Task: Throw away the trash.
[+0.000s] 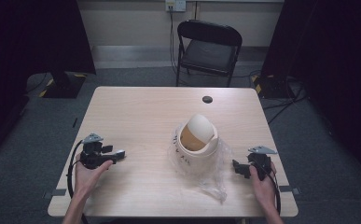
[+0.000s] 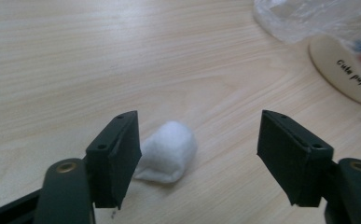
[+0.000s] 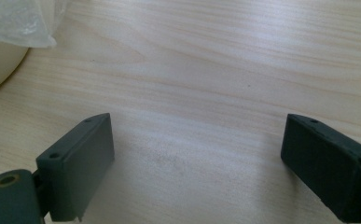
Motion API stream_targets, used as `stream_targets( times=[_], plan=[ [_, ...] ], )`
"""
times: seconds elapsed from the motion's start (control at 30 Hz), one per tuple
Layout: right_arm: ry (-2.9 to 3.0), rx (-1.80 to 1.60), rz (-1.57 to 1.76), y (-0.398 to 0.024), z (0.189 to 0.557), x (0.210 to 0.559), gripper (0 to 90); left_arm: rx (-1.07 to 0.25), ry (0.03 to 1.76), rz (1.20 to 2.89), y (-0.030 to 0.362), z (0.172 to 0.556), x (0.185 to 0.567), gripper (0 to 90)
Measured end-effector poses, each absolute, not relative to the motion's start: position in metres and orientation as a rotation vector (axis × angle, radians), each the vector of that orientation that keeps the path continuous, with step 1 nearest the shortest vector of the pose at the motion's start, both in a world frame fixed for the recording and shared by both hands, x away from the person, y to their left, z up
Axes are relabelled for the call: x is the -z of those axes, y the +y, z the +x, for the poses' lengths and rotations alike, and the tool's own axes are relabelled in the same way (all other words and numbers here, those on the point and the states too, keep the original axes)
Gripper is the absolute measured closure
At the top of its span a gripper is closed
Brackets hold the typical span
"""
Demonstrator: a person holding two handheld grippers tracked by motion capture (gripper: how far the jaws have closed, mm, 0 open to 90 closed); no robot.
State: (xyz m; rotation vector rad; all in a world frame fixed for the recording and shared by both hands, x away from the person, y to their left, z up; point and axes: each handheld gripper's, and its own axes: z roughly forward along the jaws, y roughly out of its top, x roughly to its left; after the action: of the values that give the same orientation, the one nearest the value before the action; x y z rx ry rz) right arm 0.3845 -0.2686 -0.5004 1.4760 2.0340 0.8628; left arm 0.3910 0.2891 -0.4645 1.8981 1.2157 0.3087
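Lying on the bare table (image 1: 136, 107), a small white cotton wad (image 2: 169, 150) sits just beside the inner face of one jaw of the left gripper (image 2: 199, 156), whose jaws stand wide apart with nothing between them but the wad and wood. By these pictures the pick-up is not yet made: the wad is ungrasped and well apart from the bin (image 1: 197, 147). Its long axis runs away from the camera in the left gripper view, slanting up and to the right, with the rounder end farther off and a flattened edge nearest the jaws. In the high view the left gripper (image 1: 118, 154) points across the table toward the cream swing-lid bin, which stands at the centre wrapped in a loose clear bag (image 1: 215, 179). The right gripper (image 3: 197, 161) rests near the bag's other side, jaws spread and empty over bare wood. Closing on the wad and carrying it to the bin likely remain.
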Motion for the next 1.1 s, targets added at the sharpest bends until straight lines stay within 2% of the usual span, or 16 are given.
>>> stream_targets(
  times=[0.03,0.17,0.33,0.5,0.83,1.1],
  plan=[
    [2.034,-0.863,1.476,-0.269,0.385,0.500,8.9,-0.312,1.211,1.907,0.287,0.391,0.467,35.5],
    [2.034,-0.863,1.476,-0.269,0.385,0.500,8.9,-0.312,1.210,1.950,0.285,0.394,0.473,38.2],
    [2.034,-0.863,1.474,-0.269,0.384,0.500,8.9,-0.321,1.238,1.948,0.289,0.397,0.483,33.8],
    [2.034,-0.863,1.475,-0.269,0.385,0.500,8.9,-0.345,1.251,2.009,0.285,0.398,0.487,35.1],
    [2.035,-0.863,1.474,-0.269,0.385,0.500,8.9,-0.437,1.247,2.047,0.279,0.400,0.491,52.2],
    [2.036,-0.863,1.474,-0.269,0.385,0.500,8.9,-0.412,1.256,2.032,0.282,0.402,0.490,56.7]
  ],
)
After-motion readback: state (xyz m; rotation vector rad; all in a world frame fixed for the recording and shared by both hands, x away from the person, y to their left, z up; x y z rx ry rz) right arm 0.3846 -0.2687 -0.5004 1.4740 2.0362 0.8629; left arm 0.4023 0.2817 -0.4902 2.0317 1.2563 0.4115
